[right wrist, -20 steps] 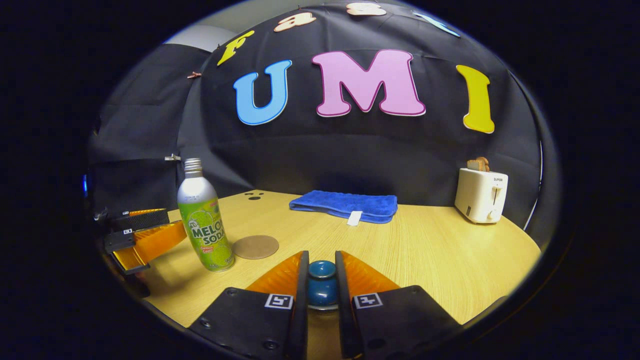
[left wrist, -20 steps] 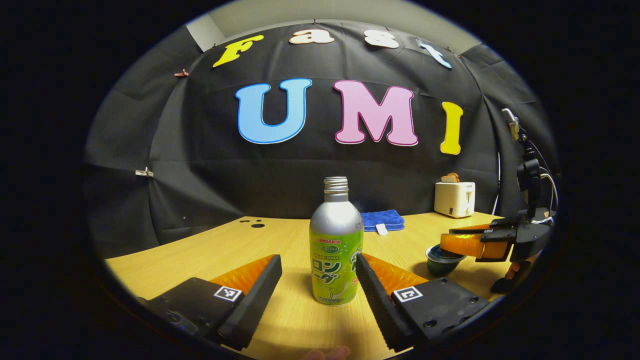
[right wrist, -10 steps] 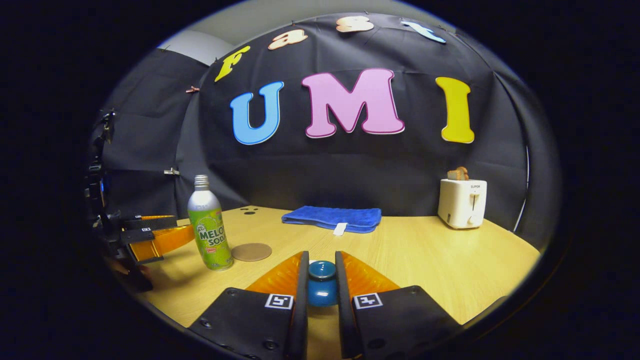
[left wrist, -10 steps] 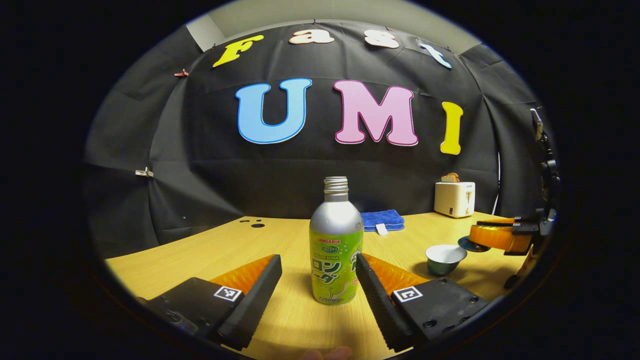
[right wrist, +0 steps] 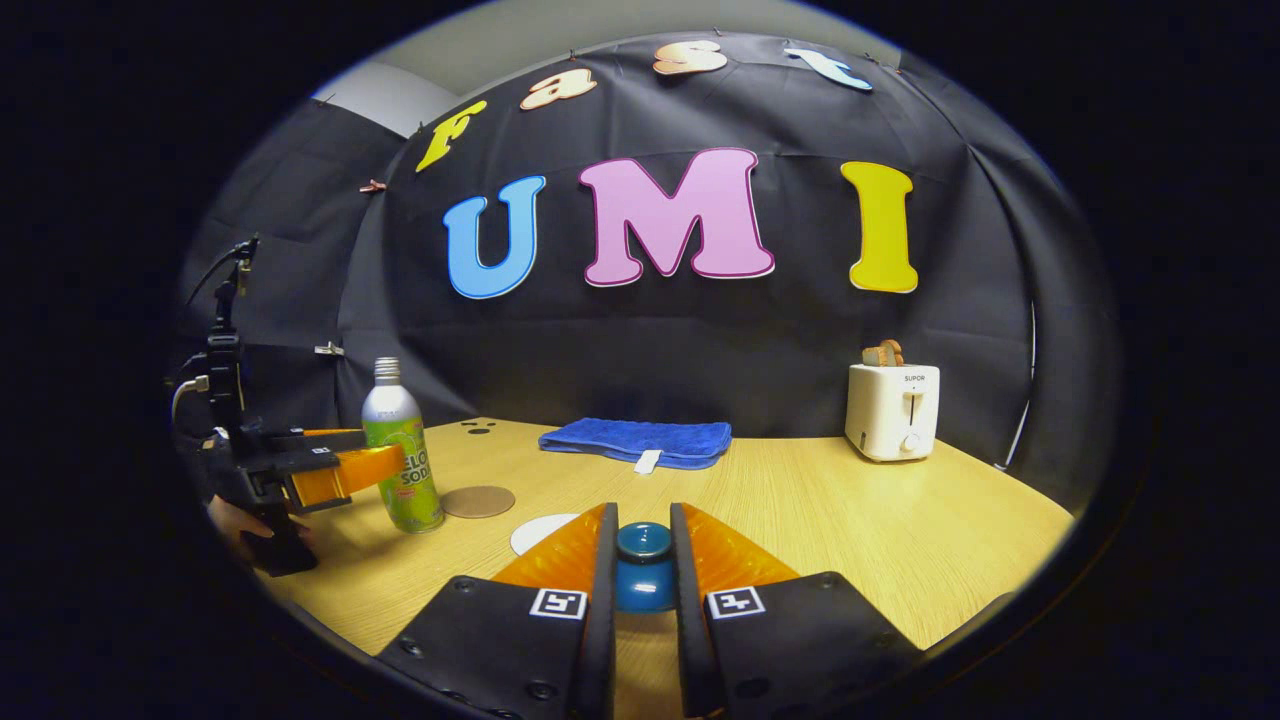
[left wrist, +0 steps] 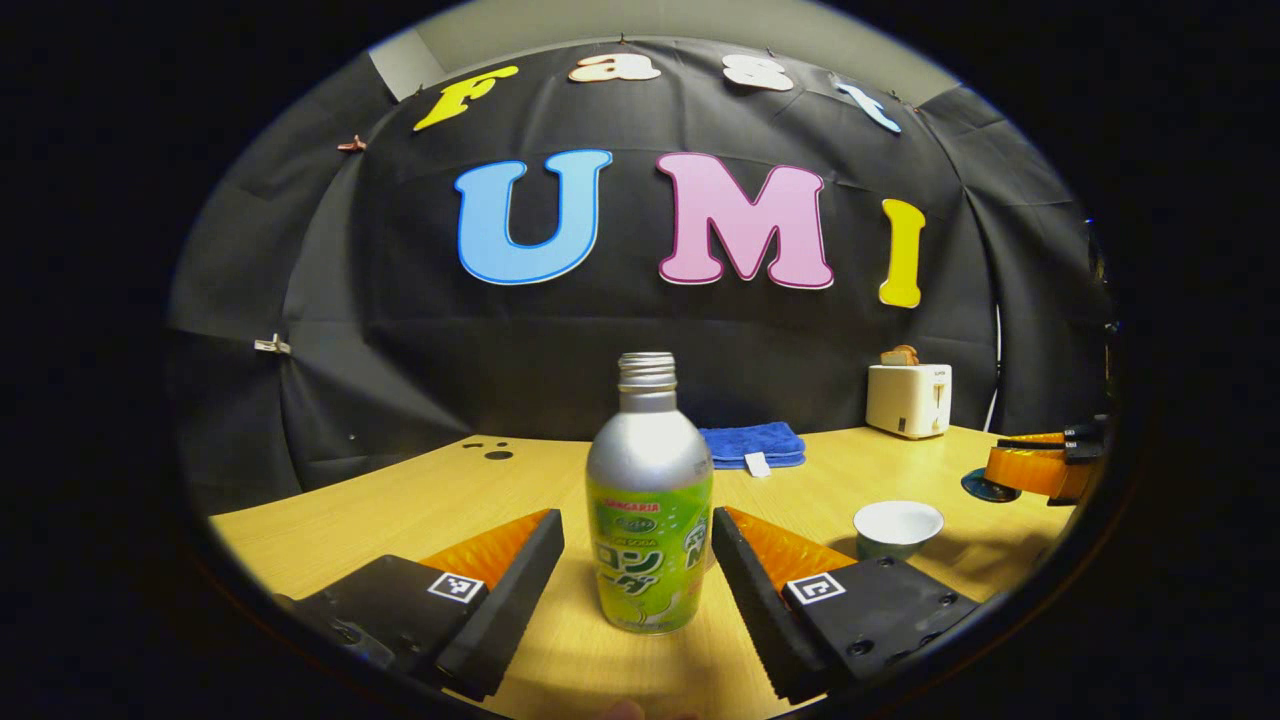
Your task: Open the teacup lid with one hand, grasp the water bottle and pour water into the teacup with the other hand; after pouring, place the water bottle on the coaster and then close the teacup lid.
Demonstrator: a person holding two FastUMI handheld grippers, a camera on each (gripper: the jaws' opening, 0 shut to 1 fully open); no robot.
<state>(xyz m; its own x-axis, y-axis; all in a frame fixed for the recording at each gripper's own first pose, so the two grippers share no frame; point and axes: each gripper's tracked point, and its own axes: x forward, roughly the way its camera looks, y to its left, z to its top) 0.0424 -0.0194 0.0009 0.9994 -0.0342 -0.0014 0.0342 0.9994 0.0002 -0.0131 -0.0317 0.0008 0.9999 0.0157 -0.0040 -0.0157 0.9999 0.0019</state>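
A silver bottle with a green label (left wrist: 650,520) stands uncapped on the wooden table, between the fingers of my left gripper (left wrist: 636,525), which is open around it. The right finger pad is close to the bottle's side, the left one stands apart. The teacup (left wrist: 897,525) sits uncovered to the right, its white inside showing. My right gripper (right wrist: 642,530) is shut on the blue knob of the teacup lid (right wrist: 643,575) and holds it above the table, right of the cup's rim (right wrist: 540,532). A round brown coaster (right wrist: 478,501) lies beside the bottle (right wrist: 400,450).
A folded blue towel (right wrist: 640,442) lies at the back of the table. A white toaster (right wrist: 893,410) with toast stands at the back right. The left gripper (right wrist: 340,470) and the hand holding it are at the table's left edge.
My right gripper has lifted the lid off the teacup and carried it aside to the right. My left gripper has moved forward, so the bottle sits deeper between its fingers.
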